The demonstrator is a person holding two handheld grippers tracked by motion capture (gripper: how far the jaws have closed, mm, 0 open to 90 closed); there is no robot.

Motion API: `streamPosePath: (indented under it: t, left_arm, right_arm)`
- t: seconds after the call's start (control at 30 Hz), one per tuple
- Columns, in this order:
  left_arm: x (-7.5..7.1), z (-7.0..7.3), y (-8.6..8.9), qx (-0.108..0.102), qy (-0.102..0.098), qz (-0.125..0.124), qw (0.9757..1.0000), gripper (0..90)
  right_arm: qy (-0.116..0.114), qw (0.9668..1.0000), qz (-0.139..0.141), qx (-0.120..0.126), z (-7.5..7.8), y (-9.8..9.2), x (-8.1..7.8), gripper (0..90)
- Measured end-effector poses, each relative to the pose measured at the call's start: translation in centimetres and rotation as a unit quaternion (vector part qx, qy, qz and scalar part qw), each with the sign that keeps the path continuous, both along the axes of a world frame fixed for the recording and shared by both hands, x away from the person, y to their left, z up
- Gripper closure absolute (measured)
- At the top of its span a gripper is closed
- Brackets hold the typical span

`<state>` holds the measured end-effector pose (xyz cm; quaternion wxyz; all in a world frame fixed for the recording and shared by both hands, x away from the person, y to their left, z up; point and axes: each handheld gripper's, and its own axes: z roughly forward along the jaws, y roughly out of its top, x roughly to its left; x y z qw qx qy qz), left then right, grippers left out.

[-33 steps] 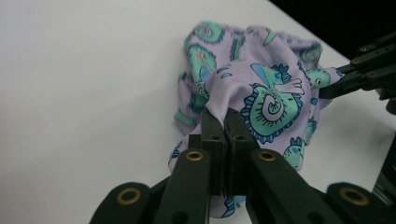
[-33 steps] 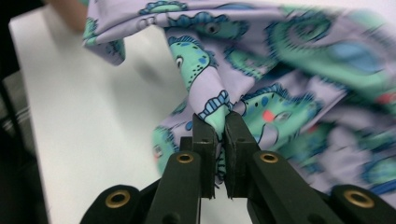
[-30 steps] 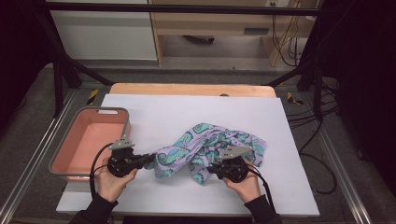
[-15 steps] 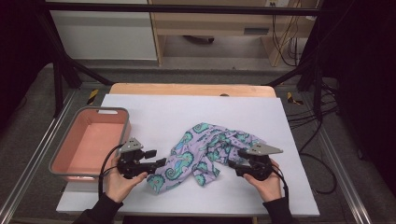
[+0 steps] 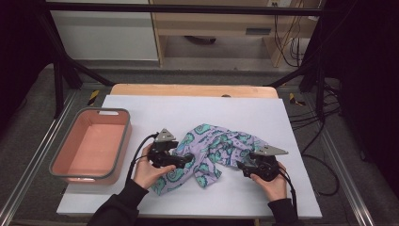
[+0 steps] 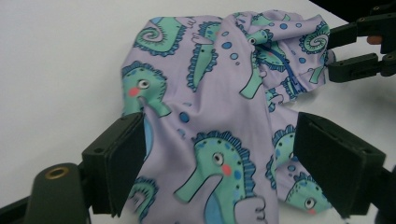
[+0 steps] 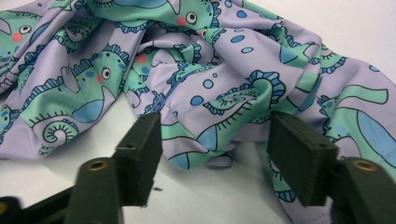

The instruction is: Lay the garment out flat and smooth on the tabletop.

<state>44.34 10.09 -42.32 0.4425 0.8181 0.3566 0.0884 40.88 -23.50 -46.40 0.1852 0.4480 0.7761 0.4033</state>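
Between my two tongs lies the lilac seahorse-print garment, crumpled on the white table. My left gripper has just been spreading its jaws; they stand wide over the cloth's near fold, pads clear of it on either side, the fabric running between them. My right gripper sits at the garment's other edge, jaws parted, with a folded hem just ahead of them, perhaps brushing one pad, though I cannot be sure. Well off beyond my left gripper stands the pink tub.
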Motion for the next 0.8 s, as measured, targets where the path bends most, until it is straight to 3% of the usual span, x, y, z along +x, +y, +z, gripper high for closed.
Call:
streamPosePath:
  t: [0.07, 0.27, 0.43, 0.53, 0.6, 0.8]
  left_arm:
    - [0.4, 0.0, -1.0, -0.002, 0.000, -0.004, 1.0000, 17.0]
    - [1.8, -0.1, -3.7, 0.023, 0.008, -0.014, 0.9996, 22.3]
    - [2.6, -0.9, -5.3, 0.027, 0.020, -0.015, 0.9993, 28.1]
    - [3.0, -1.2, -6.1, 0.036, 0.005, -0.008, 0.9993, 33.4]
    - [3.4, -1.4, -6.5, 0.029, 0.004, -0.007, 0.9996, 38.0]
    - [3.9, -1.5, -7.0, 0.037, -0.005, 0.003, 0.9993, 66.6]
  right_arm:
    - [0.001, 1.0000, 0.000, -0.004, 0.0, 0.1, 0.0, 46.1]
    - [-0.001, 0.9999, 0.003, -0.016, -0.1, 0.1, 0.0, 61.2]
    - [-0.004, 0.9999, 0.004, -0.011, 0.0, 0.0, -0.2, 60.0]
    - [-0.006, 1.0000, 0.002, -0.005, 0.0, 0.0, -0.2, 57.4]
    - [-0.007, 1.0000, 0.002, -0.005, 0.1, 0.0, -0.3, 55.8]
    - [-0.011, 0.9999, 0.002, 0.002, 0.3, 0.0, -0.5, 52.9]
